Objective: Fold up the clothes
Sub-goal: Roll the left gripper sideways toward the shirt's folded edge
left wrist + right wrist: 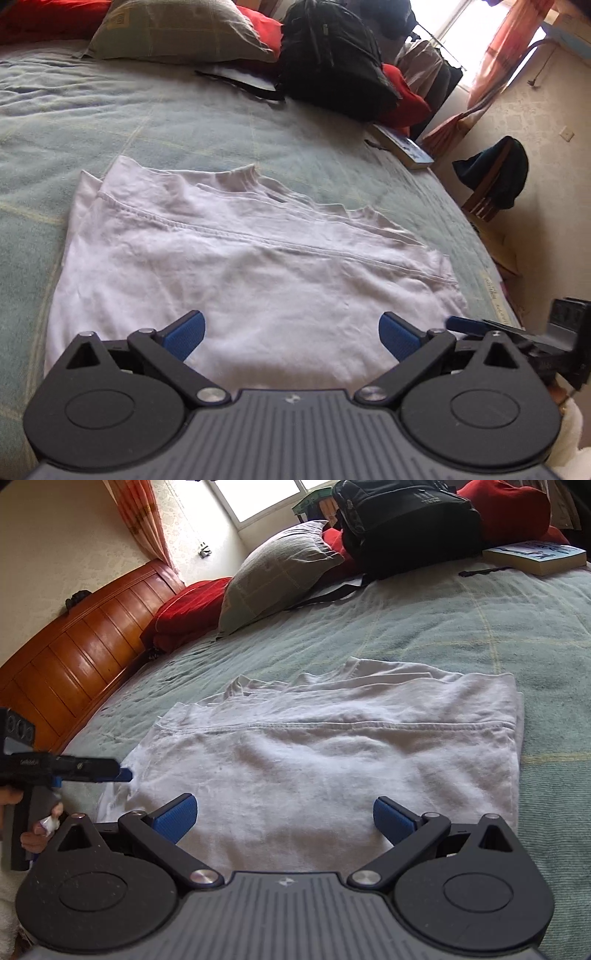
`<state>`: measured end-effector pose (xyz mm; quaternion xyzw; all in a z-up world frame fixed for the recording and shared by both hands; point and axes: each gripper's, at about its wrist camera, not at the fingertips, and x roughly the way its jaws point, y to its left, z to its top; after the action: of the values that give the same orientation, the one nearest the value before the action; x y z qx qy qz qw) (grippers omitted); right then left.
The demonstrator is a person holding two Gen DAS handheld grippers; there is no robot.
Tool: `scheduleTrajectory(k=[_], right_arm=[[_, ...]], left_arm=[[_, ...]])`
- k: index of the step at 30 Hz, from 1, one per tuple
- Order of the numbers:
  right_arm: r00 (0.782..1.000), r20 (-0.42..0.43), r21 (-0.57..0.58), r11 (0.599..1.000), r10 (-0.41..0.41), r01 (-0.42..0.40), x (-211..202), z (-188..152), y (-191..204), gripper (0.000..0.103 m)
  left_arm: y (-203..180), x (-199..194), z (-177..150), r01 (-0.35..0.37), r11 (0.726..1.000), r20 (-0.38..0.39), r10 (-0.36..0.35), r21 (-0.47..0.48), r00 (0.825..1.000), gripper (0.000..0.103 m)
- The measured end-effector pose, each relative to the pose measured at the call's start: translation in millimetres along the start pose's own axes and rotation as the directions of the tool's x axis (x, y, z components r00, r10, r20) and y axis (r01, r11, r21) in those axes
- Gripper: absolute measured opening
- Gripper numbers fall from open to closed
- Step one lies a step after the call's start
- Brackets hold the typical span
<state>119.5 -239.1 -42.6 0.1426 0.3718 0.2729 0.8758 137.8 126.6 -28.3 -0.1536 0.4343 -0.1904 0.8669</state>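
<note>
A white shirt (240, 277) lies folded and flat on the green blanket, a stitched hem running across its top layer. My left gripper (291, 334) hovers open over the shirt's near edge, with nothing between its blue pads. My right gripper (284, 818) is open the same way over the shirt (314, 760) from the other side. Each gripper shows in the other's view: the right gripper (461, 325) pokes in at the shirt's right corner, and the left gripper (122, 774) reaches to the shirt's left corner, held by a hand (37, 834).
The bed (184, 122) carries a black backpack (332, 55), a grey-green pillow (177, 33), red cushions (184, 605) and a book (535, 555) at its far side. A wooden headboard (74, 657) runs along the left. A chair draped with a dark garment (495, 173) stands beside the bed.
</note>
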Motion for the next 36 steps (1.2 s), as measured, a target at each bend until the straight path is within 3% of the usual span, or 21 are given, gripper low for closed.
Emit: scheduleTrajectory(k=[3,7,9,11,20,25,28,32,36], right_arm=[[1.000,-0.007,-0.023,1.000,-0.006,0.006,-1.9,-0.7,4.1,0.103],[1.000,0.000,-0.007,1.000,-0.008,0.008,-1.5,4.0,0.3,0.103],[1.000,0.001,0.007,1.000,-0.008,0.008,0.9,7.0,-1.1,0.103],[1.000,-0.010,0.018,1.000,-0.009,0.009,6.7,10.4,0.0,0.103],[1.000,-0.015,0.022,1.000,0.009,-0.008,19.3,32.3,15.6,0.103],[0.991,-0.047,0.073,0.990,0.122,-0.119,32.5,41.4,22.6,0.103],[0.984,-0.063,0.093,0.982,0.169,-0.163,42.1,46.1,26.3,0.103],[0.979,-0.083,0.093,0.980,0.185,-0.177,58.0,51.3,31.5,0.103],[0.976,-0.106,0.103,0.978,0.189,-0.179,72.0,56.4,32.5,0.103]], left_arm=[[17.1,1.1,-0.9,-0.052,0.998,-0.024,0.051,-0.027,0.998,0.099],[45.7,-36.0,1.0,-0.004,0.993,0.063,0.011,-0.121,0.998,0.100],[60.6,-38.2,1.2,0.004,0.986,0.043,0.003,-0.166,0.999,0.100],[71.3,-32.8,-0.9,-0.040,0.982,0.002,0.041,-0.184,0.999,0.099],[74.0,-61.0,16.4,-0.021,0.995,0.043,0.025,-0.102,0.999,0.099],[101.3,-48.4,16.3,-0.011,0.990,-0.038,0.006,-0.140,0.999,0.099],[115.5,-38.8,12.5,0.022,0.986,-0.075,-0.035,-0.163,0.997,0.099],[132.1,-30.8,17.0,0.138,0.962,-0.060,-0.156,-0.236,0.986,0.099],[140.6,-12.0,31.8,0.199,0.944,-0.063,-0.222,-0.265,0.973,0.099]])
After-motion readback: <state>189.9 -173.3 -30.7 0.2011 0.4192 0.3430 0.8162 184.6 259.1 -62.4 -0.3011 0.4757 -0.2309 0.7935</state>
